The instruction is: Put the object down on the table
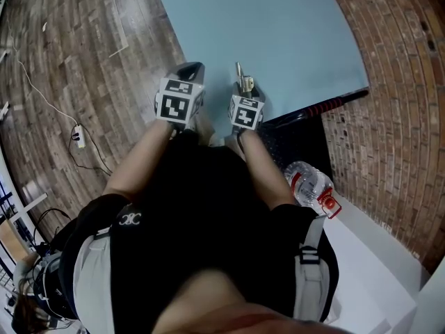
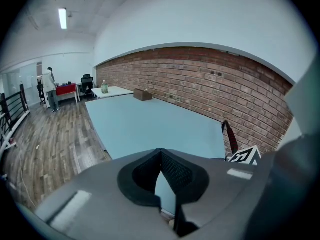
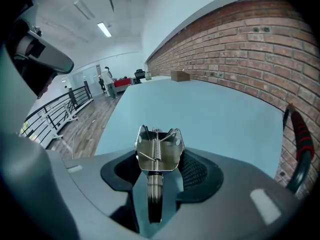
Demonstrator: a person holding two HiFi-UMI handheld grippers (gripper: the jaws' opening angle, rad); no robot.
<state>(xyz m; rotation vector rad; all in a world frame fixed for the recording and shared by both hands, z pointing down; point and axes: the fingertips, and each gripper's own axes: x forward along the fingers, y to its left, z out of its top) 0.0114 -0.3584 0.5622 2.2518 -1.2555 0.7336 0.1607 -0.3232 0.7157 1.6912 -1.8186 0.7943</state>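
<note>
The metal tool (image 3: 157, 151) is clamped by its handle in the right tongs (image 3: 156, 171) and is held over the table (image 1: 278, 33), close to the table's near edge, so it does not lie on the table. The left tongs (image 2: 161, 156) are closed together on nothing beside it. Lowering and release are judged to be left.

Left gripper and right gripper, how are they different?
The right gripper holds a shiny metal spring tool between its fingers; the left gripper holds nothing. The right gripper's fingers stand wide apart around the tool; the left gripper's fingers meet at their tips. Both are grey with black pads and point toward the pale blue table.
</note>
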